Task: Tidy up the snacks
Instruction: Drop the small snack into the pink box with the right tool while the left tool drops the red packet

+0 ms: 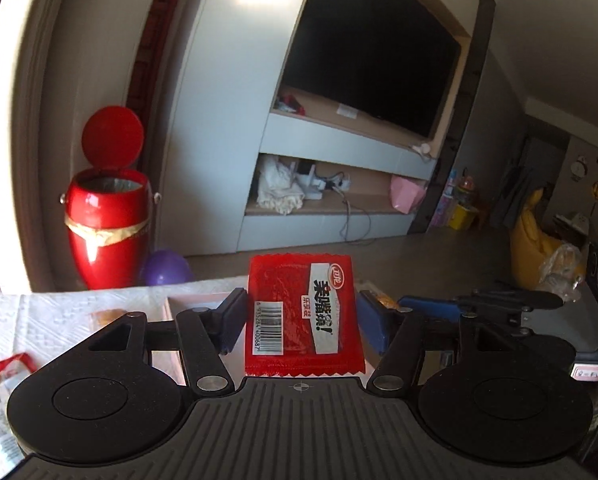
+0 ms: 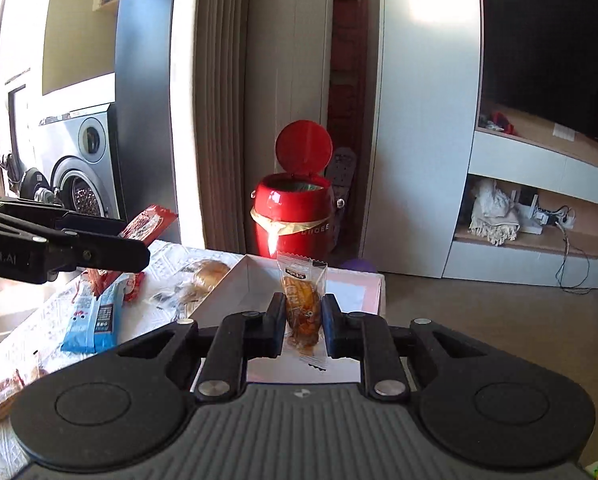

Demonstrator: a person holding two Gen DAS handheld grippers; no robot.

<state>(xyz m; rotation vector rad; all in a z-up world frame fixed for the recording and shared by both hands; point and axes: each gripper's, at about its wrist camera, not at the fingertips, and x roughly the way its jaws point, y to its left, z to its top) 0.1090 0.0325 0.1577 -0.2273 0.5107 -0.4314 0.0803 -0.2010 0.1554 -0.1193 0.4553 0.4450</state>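
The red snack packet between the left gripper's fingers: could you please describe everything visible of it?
The red snack packet is a flat, glossy plastic sachet with crimped, serrated ends, a white barcode label and a white band of Chinese print. It stands on end, facing the camera, between the fingers of the left gripper, lifted above the white box. The right wrist view shows it tilted.

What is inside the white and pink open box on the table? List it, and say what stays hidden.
In the right wrist view, the white and pink open box shows only bare floor. The right gripper, shut on the clear-wrapped brown snack, covers its near part, so contents there cannot be seen.
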